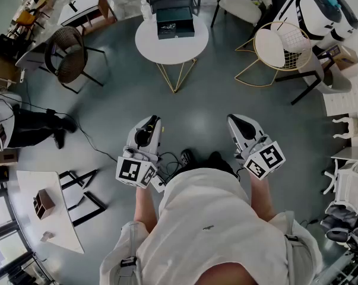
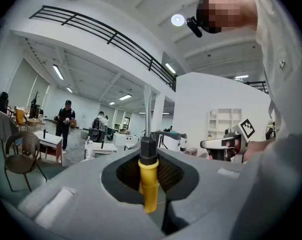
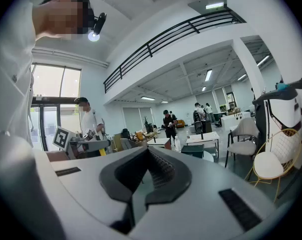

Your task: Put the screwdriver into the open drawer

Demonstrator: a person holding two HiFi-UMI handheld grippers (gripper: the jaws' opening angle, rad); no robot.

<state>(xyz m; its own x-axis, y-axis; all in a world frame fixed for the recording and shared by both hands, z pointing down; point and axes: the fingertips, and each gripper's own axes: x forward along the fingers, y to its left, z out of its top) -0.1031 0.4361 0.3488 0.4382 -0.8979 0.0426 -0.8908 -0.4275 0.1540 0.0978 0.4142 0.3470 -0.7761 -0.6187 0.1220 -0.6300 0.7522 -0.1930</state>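
Two hand-held grippers sit low in front of the person's body, both pointing forward over the grey floor [image 1: 137,94]. The left hand-held gripper [image 2: 149,176] is clamped on the screwdriver [image 2: 149,184]. Its yellow handle stands between the jaw pads, a black collar sits just above them, and the bare metal shaft runs on out ahead. The right hand-held gripper [image 3: 146,179] has its jaws drawn together with nothing between them.

The screwdriver looks light and stiff, with a hard, smooth plastic handle that could twist or slide in the pads. The hold on the thick handle, near the collar, therefore seems the sound one. The thin shaft would be a poor place to take it.

Well ahead stands a round white tabletop [image 1: 170,52] carrying a dark box [image 1: 174,21], probably the drawer unit. From here I cannot tell whether its drawer is pulled out. The tool is not yet anywhere near it.
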